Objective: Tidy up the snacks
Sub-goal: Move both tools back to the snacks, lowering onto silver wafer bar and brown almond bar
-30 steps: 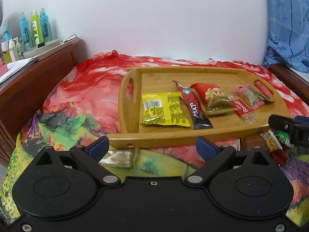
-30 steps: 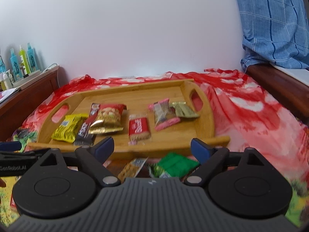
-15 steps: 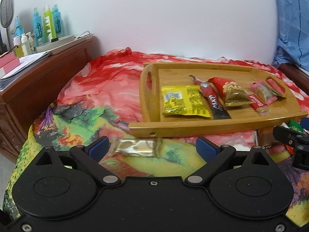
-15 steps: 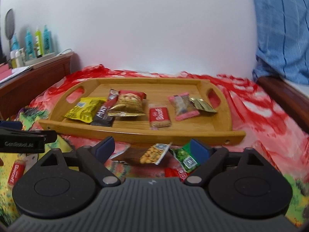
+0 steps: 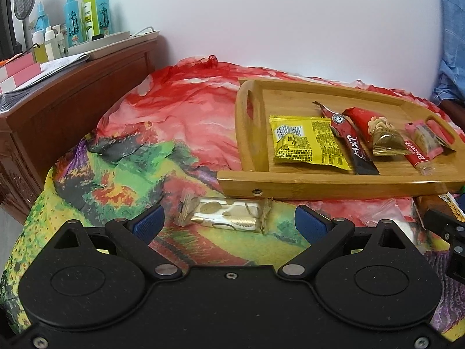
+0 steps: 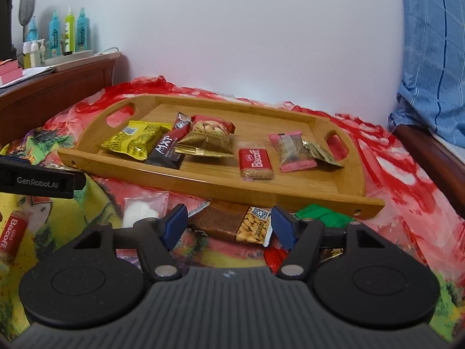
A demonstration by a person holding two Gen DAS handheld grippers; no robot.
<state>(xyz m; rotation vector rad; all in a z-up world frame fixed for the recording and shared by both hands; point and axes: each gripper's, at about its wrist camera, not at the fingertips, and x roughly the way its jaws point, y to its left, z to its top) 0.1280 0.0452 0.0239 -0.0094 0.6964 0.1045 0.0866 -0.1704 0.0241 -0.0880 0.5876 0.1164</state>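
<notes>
Two grippers hover over a colourful cloth [image 5: 174, 122] with loose snacks. At far left we see a red Biscoff pack [image 6: 11, 237] lying on the cloth. Our left gripper [image 5: 226, 221] is spread wide, a gold-and-white wrapped bar [image 5: 223, 216] lying between its fingers, untouched. Our right gripper [image 6: 229, 228] has just been narrowing; a brown peanut bar [image 6: 232, 224] sits between its blue pads [image 6: 174, 226], not yet pinched. Beyond, the wooden tray [image 6: 290, 195] holds six packets, and a green packet [image 6: 322, 216] lies just near its front rim.
</notes>
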